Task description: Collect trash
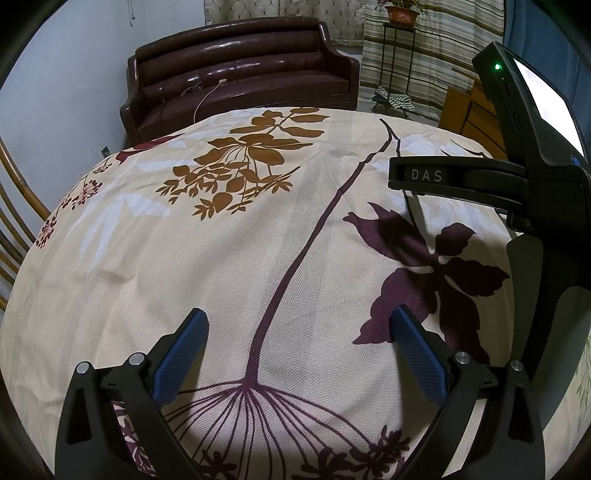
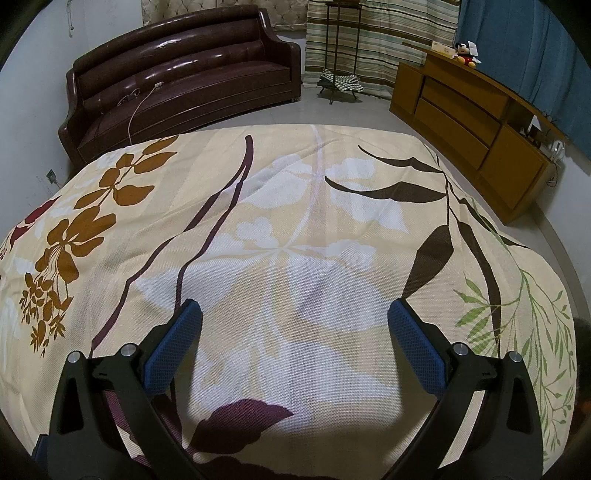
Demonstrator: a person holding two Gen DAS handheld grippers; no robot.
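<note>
Left wrist view: left gripper (image 1: 295, 328) over cream floral-print cloth-covered worktop (image 1: 258, 258), jaws spread wide, empty. Right gripper (image 2: 293, 321) likewise agape; no trash visible, none collected, probably just starting or finished.

The surface (image 2: 295, 229) fills the middle of both views, and a cloth lies over it. In the right wrist view, a sofa (image 2: 184, 74) stands behind the surface at 11 o'clock, with a cable (image 2: 135, 107) lying on its seat. A metal stand (image 2: 341, 55) is at 12 o'clock, in front of the curtains (image 2: 369, 33). A wooden cabinet (image 2: 472, 122) runs along the wall at 2 o'clock, and a toy (image 2: 466, 53) sits on its top.

In the left wrist view, the right gripper (image 1: 417, 173) hangs over the surface at 3 o'clock. A chair (image 1: 14, 229) stands beside the surface at 9 o'clock. A plant pot (image 1: 402, 14) rests on the stand at 1 o'clock.
</note>
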